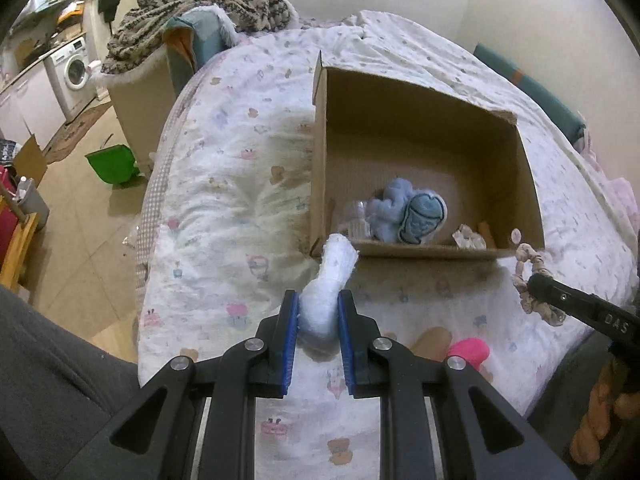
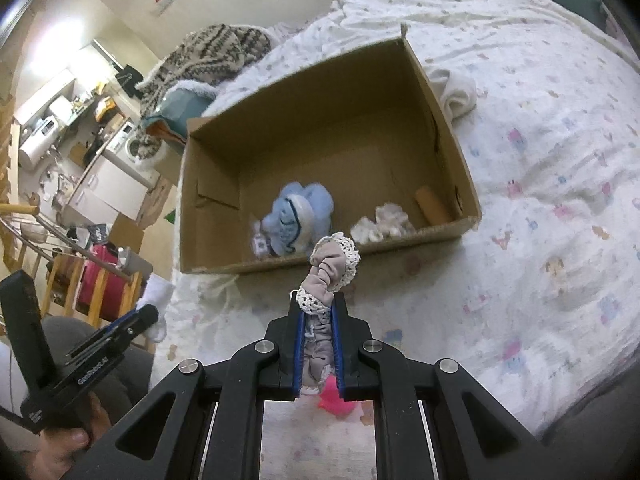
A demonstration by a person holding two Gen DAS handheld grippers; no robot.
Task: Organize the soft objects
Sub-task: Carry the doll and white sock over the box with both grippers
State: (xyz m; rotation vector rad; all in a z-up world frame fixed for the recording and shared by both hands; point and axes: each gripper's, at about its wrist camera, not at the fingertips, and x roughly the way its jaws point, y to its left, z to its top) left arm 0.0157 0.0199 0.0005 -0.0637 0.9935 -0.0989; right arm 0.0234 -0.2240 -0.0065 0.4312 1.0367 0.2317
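Bed (image 1: 224, 184) with cartoon sheet holds open cardboard box (image 2: 224, 160). Blue plush toy (image 2: 296, 216) lies inside box. Left hand-held gripper (image 1: 319, 312) squeezes white fluffy sock (image 1: 330, 280) near box front. Right hand-held gripper (image 2: 318, 312) pinches grey lace scrunchie (image 2: 330, 272) before box.

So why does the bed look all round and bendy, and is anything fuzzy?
Left wrist view: the fisheye lens curves the bed, and dark corners frame the picture. Right wrist view: same bending; the blue plush toy in the cardboard box looks smeared.
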